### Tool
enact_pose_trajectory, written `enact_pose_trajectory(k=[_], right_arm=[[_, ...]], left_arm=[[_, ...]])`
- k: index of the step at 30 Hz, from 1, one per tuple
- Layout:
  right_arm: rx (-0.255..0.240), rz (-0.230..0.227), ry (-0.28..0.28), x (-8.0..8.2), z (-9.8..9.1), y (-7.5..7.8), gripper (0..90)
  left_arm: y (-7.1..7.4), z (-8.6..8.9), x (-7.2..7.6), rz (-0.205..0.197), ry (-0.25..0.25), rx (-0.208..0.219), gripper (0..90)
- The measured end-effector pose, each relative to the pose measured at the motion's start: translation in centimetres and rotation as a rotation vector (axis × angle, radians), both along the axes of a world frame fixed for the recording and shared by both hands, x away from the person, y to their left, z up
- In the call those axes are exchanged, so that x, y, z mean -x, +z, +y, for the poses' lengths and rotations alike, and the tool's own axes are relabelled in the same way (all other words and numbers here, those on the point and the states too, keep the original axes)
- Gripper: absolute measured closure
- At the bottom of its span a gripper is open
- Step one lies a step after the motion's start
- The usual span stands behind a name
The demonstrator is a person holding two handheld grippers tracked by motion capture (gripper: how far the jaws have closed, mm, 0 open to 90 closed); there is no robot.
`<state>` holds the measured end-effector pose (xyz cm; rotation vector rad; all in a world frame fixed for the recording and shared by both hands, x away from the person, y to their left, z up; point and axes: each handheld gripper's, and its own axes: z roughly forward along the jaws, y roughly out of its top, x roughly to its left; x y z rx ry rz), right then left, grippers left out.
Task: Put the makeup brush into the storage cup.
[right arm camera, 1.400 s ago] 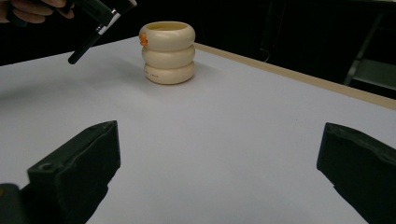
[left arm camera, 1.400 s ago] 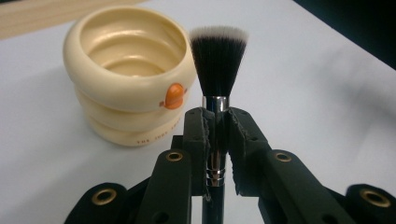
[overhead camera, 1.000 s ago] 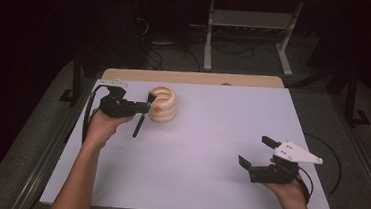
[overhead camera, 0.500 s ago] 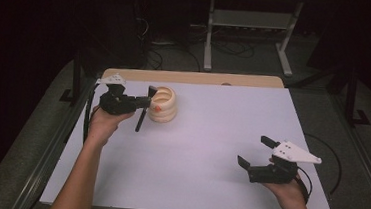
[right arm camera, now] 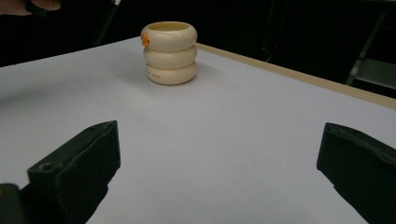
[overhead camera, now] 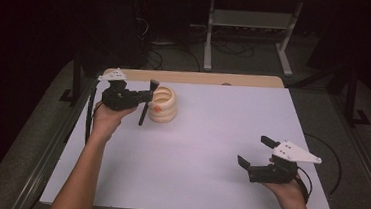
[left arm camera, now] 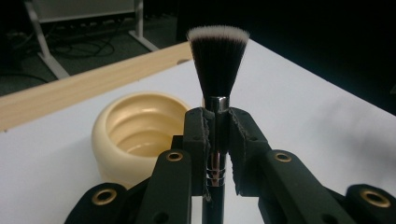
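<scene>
Left gripper (left arm camera: 217, 140), jaws clamped on an upright brush (left arm camera: 217, 70), cream ribbed cup (left arm camera: 140, 128) just beside; right gripper (right arm camera: 219, 172), jaws wide apart, nothing between, over the white surface (right arm camera: 224, 135).

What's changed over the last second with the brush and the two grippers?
The left gripper has lifted the makeup brush a little and turned it more upright beside the cream ribbed holder, staying shut on its handle. The right gripper stayed open and still near the table's front right; the holder has not moved.
</scene>
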<state>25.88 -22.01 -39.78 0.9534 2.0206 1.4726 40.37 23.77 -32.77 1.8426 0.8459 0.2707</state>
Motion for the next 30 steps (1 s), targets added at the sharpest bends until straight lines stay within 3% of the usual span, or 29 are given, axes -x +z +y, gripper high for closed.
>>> enact_pose_trajectory(k=[7,30], right_arm=[[0.001,-0.001,0.0,0.0,0.0,0.0,0.0],[0.0,-0.004,0.005,0.0,0.1,0.1,0.0]], left_arm=[[0.5,-0.3,-0.4,-0.005,-0.002,-0.018,77.7],[2.6,-1.2,-2.1,-0.069,0.008,0.009,77.7]])
